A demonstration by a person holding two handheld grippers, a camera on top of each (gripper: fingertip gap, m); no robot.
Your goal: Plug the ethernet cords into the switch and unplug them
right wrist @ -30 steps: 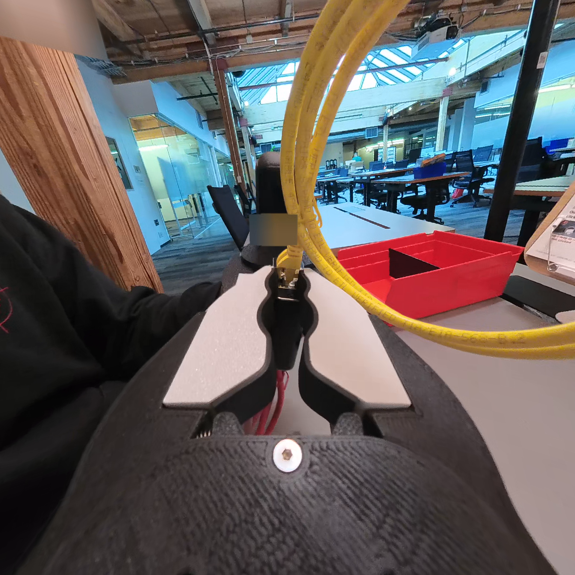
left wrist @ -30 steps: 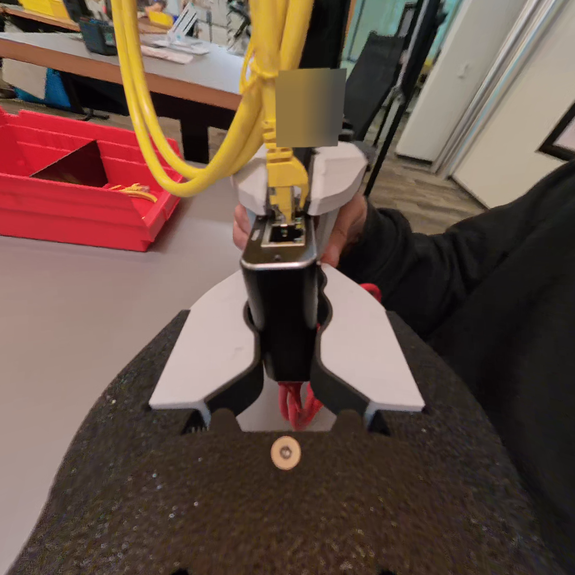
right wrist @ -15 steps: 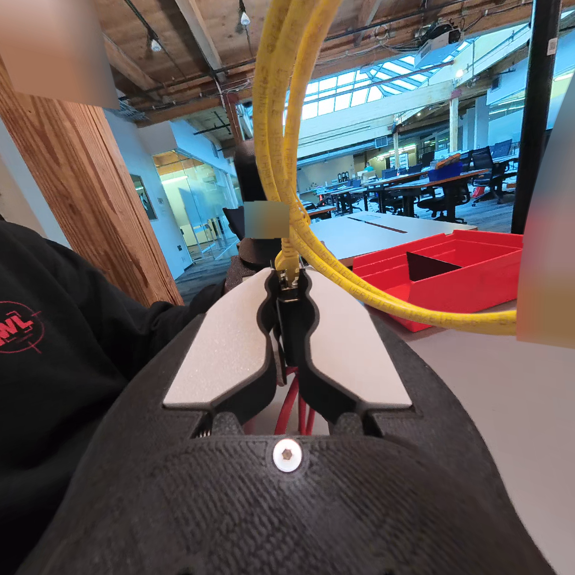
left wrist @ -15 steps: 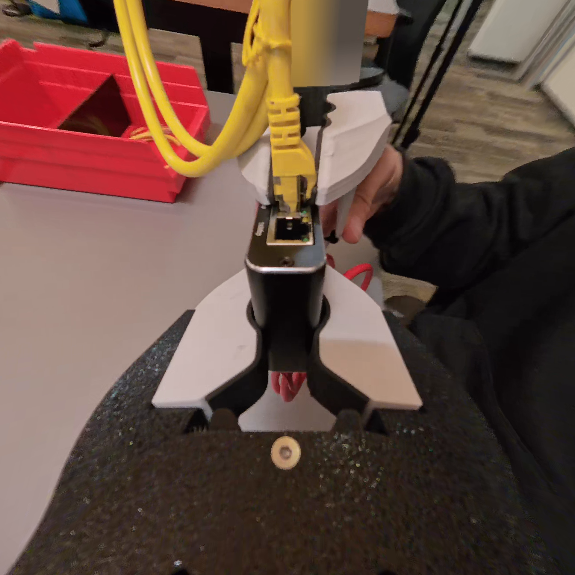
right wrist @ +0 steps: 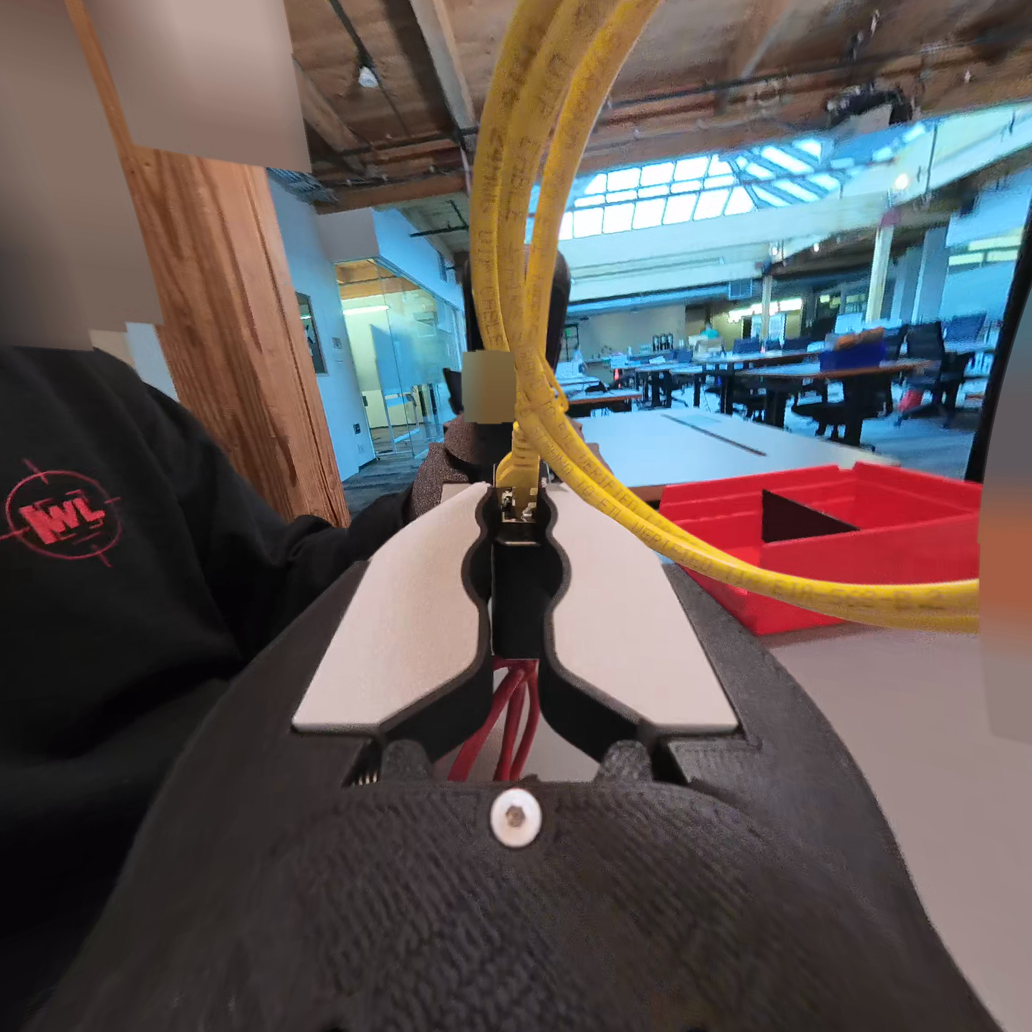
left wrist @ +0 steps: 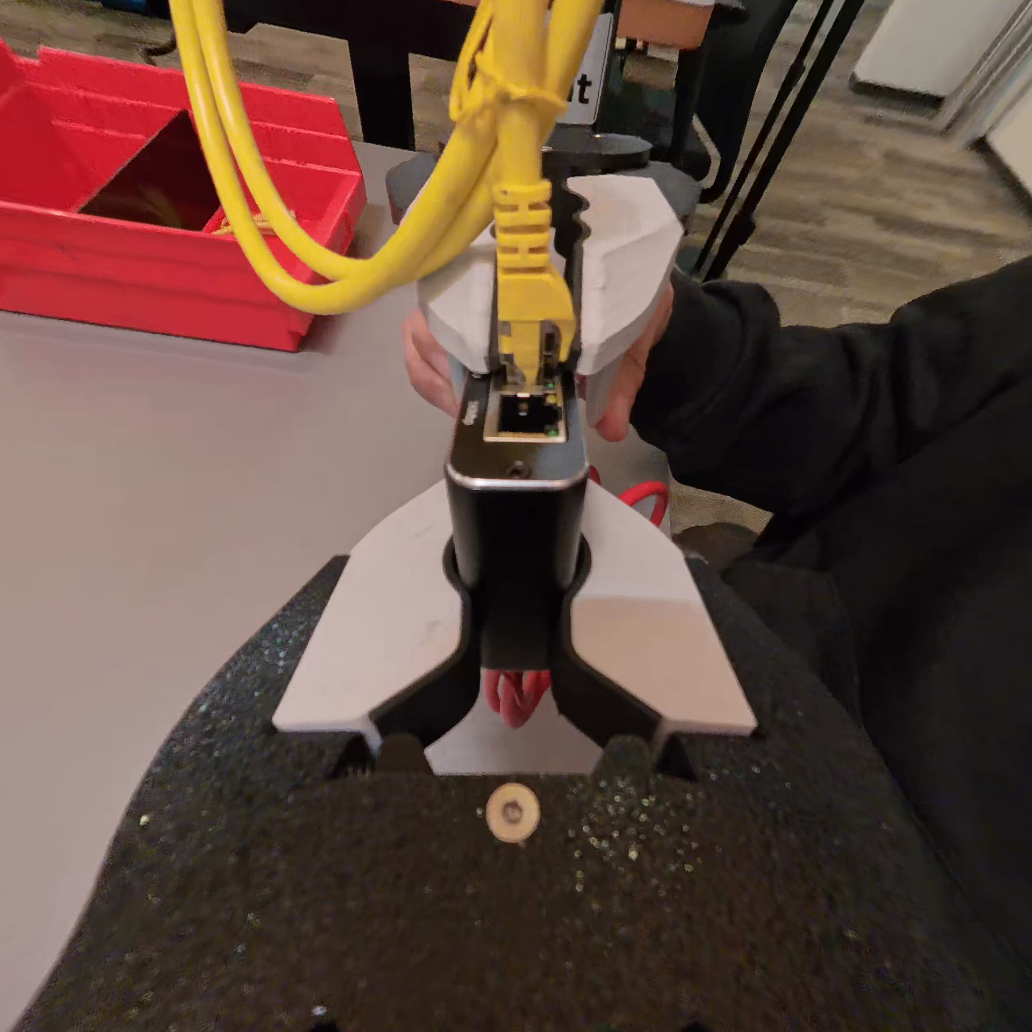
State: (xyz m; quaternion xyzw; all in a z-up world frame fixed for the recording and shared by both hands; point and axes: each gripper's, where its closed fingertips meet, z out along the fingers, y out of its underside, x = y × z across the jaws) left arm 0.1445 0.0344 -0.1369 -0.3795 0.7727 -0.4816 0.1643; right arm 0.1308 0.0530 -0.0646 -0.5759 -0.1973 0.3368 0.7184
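My left gripper is shut on the black switch and holds it on end above the grey table. The switch's near port is empty. My right gripper is shut on the yellow ethernet plug. In the left wrist view this gripper holds the plug at the switch's far port. I cannot tell whether the plug is fully seated. The yellow cord loops up and to the left. Red cords hang below the switch.
A red divided bin stands on the table at the far left and also shows in the right wrist view. A person's hand and black sleeve are on the right. A black pole stands behind. The tips of one gripper are about 7 centimetres away from the tips of the other.
Both grippers and the switch have tilted together, so the left view looks more down on the table. The yellow plug has stayed at the far port. Both grips are unchanged.
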